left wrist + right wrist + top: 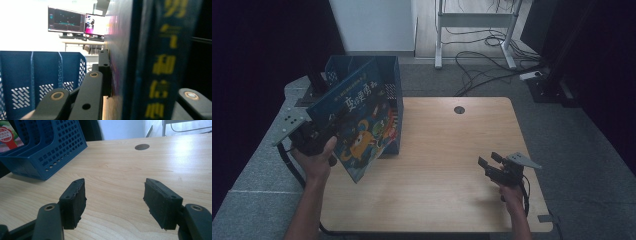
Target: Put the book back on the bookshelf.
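The left hand-held gripper (314, 136) is clenched on a picture book (362, 127), at the left side of the bench (452, 150). In the left gripper view, its jaws press on both faces of the book near the spine (160, 62), which carries yellow characters. The book is lifted off the bench and tilted, with its colourful cover facing right and near. Its lower corner hangs just above the wood, and its upper edge leans against or close to the blue file rack (389, 80); I cannot tell if they touch. The person's left hand (317, 162) holds the gripper from below, near the left edge of the bench.

The blue file rack stands at the far left corner of the bench, just behind the book. It has perforated walls and upright dividers (32, 72). In the right gripper view, the rack (47, 147) holds something with a red and green cover (8, 135) in one compartment.

The right hand-held gripper (494, 167) is released, with its two black pads (75, 200) standing well apart and nothing between them. It hovers low over the bare wood at the near right part of the bench, well apart from the book. The right hand (512, 195) grips it from the near side. A round cable hole (459, 109) is in the far middle of the bench.
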`<state>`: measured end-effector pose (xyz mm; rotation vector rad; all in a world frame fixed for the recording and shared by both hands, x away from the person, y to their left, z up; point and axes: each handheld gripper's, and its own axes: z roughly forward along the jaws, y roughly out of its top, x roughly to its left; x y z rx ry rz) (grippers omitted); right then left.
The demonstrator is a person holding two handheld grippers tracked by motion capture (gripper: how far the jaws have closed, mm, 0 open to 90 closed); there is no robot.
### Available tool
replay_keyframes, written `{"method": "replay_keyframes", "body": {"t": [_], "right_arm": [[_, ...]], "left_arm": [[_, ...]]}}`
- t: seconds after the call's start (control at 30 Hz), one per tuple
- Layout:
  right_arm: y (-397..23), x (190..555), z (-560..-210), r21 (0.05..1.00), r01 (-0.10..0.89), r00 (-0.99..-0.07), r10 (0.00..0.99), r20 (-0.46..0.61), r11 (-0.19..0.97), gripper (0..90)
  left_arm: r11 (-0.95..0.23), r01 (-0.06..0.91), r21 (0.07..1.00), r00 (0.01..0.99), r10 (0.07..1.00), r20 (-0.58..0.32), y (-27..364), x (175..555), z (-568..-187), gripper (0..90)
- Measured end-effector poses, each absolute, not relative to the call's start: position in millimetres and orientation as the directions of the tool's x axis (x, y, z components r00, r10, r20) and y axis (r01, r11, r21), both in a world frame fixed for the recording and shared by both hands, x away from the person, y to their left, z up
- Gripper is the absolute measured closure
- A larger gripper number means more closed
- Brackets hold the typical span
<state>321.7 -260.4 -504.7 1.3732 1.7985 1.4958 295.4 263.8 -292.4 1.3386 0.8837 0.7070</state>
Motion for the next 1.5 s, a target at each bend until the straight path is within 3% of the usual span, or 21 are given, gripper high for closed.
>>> {"method": "replay_keyframes", "body": {"t": [1.5], "right_arm": [[-253.5, 331.2, -524.9, 0.884, 0.467, -0.418, 0.872, 0.254, -0.033, 33.1]], "left_arm": [[0.105, 0.031, 0.994, 0.345, 0.932, -0.109, 229.3, 361.9, -289.6, 82.0]]}}
